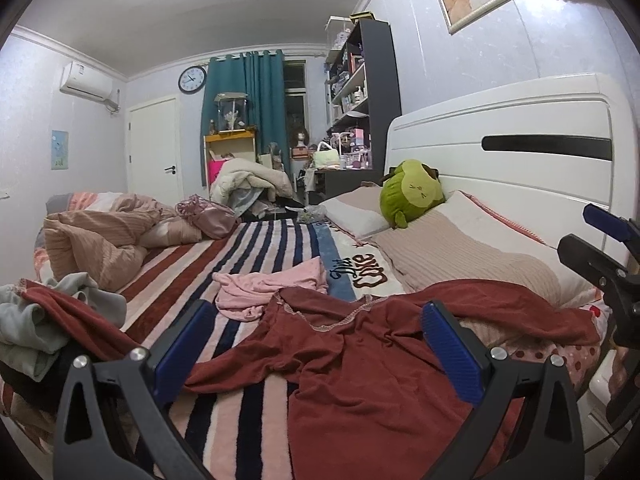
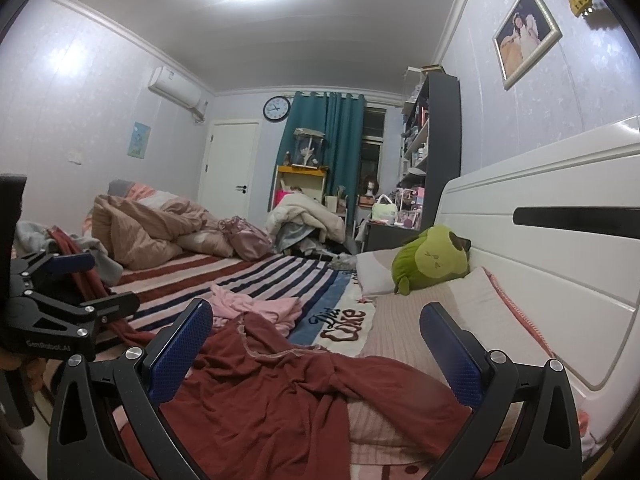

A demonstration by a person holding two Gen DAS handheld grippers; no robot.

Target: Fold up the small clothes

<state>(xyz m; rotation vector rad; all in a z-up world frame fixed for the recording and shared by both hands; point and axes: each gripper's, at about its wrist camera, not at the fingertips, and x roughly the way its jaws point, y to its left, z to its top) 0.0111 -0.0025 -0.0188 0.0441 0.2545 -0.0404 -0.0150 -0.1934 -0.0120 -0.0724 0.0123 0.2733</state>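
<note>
A dark red garment (image 1: 360, 360) lies crumpled and spread on the striped bed cover, right in front of both grippers; it also shows in the right wrist view (image 2: 288, 392). A small pink garment (image 1: 272, 288) lies bunched just beyond it, and shows in the right wrist view (image 2: 260, 308). My left gripper (image 1: 316, 348) is open and empty above the red garment's near part. My right gripper (image 2: 316, 344) is open and empty over the same garment, and its jaw also shows at the right edge of the left wrist view (image 1: 600, 248).
A pile of grey and red clothes (image 1: 48, 320) lies at the left. A rumpled pink duvet (image 1: 104, 236) lies further back. Pillows (image 1: 460, 248) and a green plush toy (image 1: 412, 192) lie against the white headboard (image 1: 520, 140) on the right.
</note>
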